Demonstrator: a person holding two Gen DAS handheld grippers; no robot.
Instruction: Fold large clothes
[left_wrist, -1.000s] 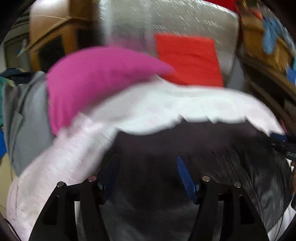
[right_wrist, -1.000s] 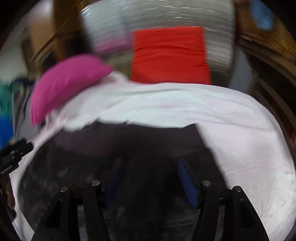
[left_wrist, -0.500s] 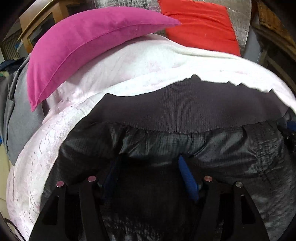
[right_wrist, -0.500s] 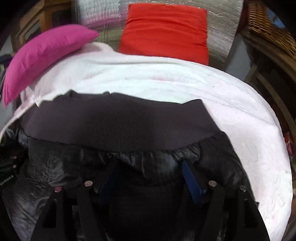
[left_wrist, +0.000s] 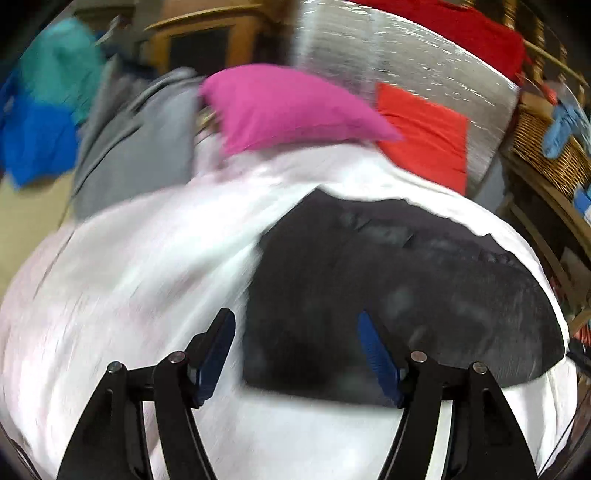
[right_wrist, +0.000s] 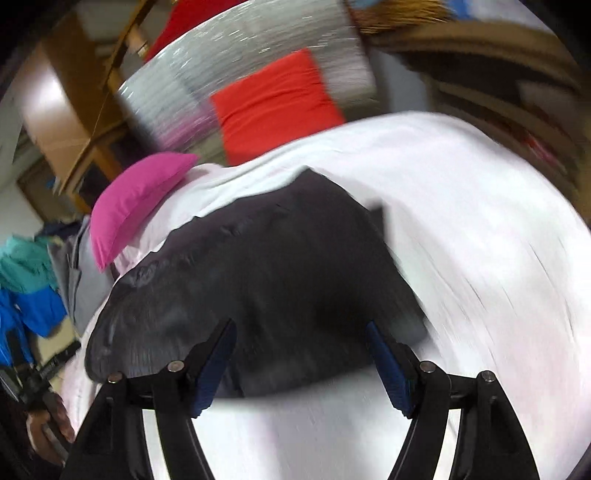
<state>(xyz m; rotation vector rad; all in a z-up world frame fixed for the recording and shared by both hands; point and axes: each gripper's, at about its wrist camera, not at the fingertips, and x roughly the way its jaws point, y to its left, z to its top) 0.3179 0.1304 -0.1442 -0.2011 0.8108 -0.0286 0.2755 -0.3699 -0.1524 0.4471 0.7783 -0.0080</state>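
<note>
Both sets of fingers apart and widening, nothing between them. Left gripper (left_wrist: 295, 354) and right gripper (right_wrist: 299, 363) now pulled back off the black jacket (left_wrist: 399, 295), where half a second ago both hovered right over its ribbed hem and shiny shell. Jacket now lying released as a compact dark bundle on the white quilted bed cover (left_wrist: 129, 288), near the pink pillow (left_wrist: 288, 107), with the red cushion (left_wrist: 424, 133) behind. Heavy blur in both views. Judged: a fold just laid down and let go; next, checking edges for tidiness or starting another fold.
</note>
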